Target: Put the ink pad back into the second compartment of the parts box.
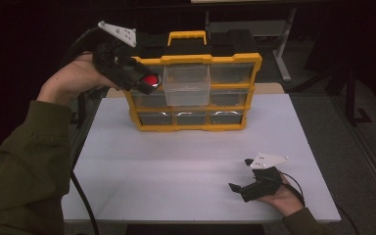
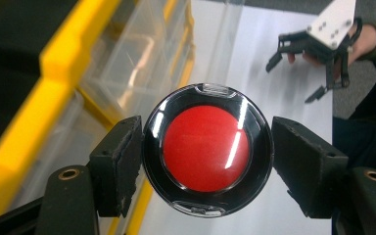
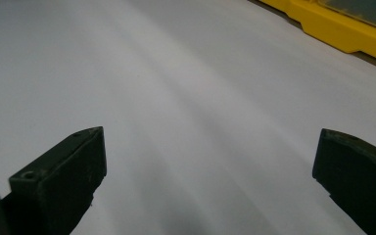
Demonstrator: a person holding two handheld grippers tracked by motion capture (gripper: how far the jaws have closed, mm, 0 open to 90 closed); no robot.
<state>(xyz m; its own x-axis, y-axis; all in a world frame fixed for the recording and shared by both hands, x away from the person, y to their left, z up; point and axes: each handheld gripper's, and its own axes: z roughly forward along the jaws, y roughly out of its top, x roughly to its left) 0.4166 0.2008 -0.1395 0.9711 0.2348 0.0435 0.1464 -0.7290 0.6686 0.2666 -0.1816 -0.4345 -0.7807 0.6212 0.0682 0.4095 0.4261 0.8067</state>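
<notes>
White table (image 1: 176, 161) carries a yellow drawer organizer (image 1: 196, 93) at twelve o'clock. Left gripper (image 2: 206, 156) clamps a round red compact (image 2: 206, 155) beside its pulled-out clear drawer (image 1: 186, 85); glossy, light, slippery, so grip the rim. Right gripper (image 1: 242, 178) rests agape at five o'clock.

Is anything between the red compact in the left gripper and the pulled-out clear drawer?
Nothing visible. The left gripper holds the red compact right beside the pulled-out clear drawer of the yellow organizer, with no object between them.
</notes>
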